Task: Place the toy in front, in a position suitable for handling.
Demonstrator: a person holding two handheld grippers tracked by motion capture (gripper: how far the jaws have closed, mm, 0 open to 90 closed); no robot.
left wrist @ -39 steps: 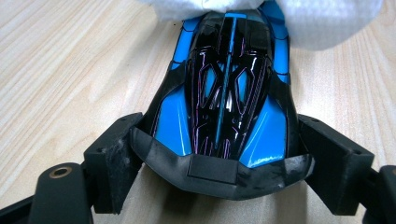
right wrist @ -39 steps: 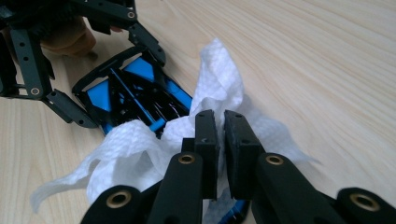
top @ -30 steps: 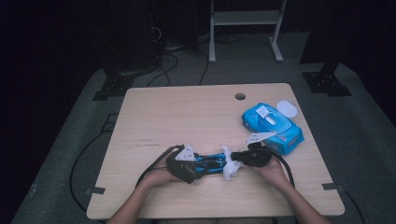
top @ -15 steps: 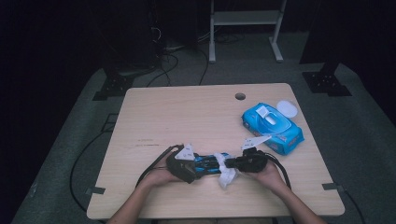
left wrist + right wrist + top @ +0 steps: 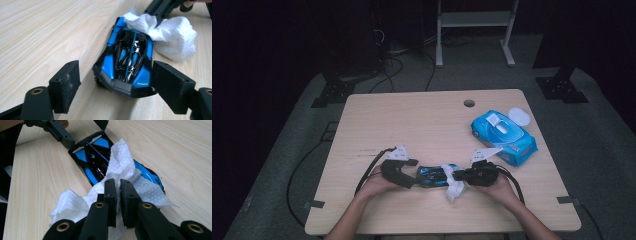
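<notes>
A blue and black toy car [image 5: 432,176] lies on the wooden table [image 5: 422,120] near its front edge. My left gripper [image 5: 116,71] reaches around the car's [image 5: 130,62] end. Its jaws have just been closing with the car between them; one pad still stands clear of the car's side, while the other is at its edge. My right gripper [image 5: 118,185] is shut on a white wipe [image 5: 120,157], which drapes over the other end of the car [image 5: 95,160]. In the high view the right gripper [image 5: 462,176] and left gripper [image 5: 416,175] face each other across the car.
A blue pack of wipes [image 5: 504,136] lies at the right of the table, with its white round lid [image 5: 519,116] behind it. A cable hole [image 5: 469,103] sits near the far edge. Cables trail from both grippers toward the front edge.
The wipe has slid a little leftward along the car with my right gripper. My left hand has stayed in place.
</notes>
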